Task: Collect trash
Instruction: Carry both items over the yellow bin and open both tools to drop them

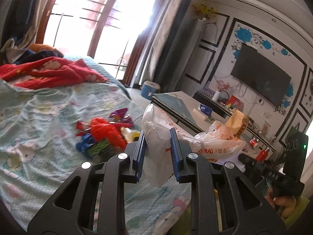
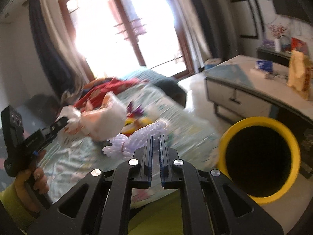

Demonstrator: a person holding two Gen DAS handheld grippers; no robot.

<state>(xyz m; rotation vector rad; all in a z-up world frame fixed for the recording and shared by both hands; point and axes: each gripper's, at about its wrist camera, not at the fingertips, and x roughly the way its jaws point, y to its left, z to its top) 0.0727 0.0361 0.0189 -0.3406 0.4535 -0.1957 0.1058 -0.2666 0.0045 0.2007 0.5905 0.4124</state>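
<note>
A person in a yellow-green sleeve (image 2: 11,205) worked from the near edge of a bed (image 1: 39,117) covered with a pale cartoon-print sheet, a two-finger gripper in each hand. The left gripper (image 1: 158,135) had its jaws drawn in tight on a crumpled white plastic bag (image 1: 156,137) with orange and red print, which hung clear above the sheet. The right gripper (image 2: 156,139), jaws pressed nearly together, pinched the end of a white foam net sleeve (image 2: 137,135), the kind that wraps fruit, whose other end trailed toward the sheet.

More litter lay in a heap (image 1: 105,131) toward the middle of the bed: red, blue, purple and green wrappers, blurred in both views. A red blanket (image 1: 49,72) was bunched at the far end by the window. Just off the bed's near edge, at the right gripper's side, stood a yellow bin (image 2: 260,156) with a dark inside. Beyond it, a low table (image 1: 176,99) carried a tan paper bag (image 1: 237,123) near its edge.
</note>
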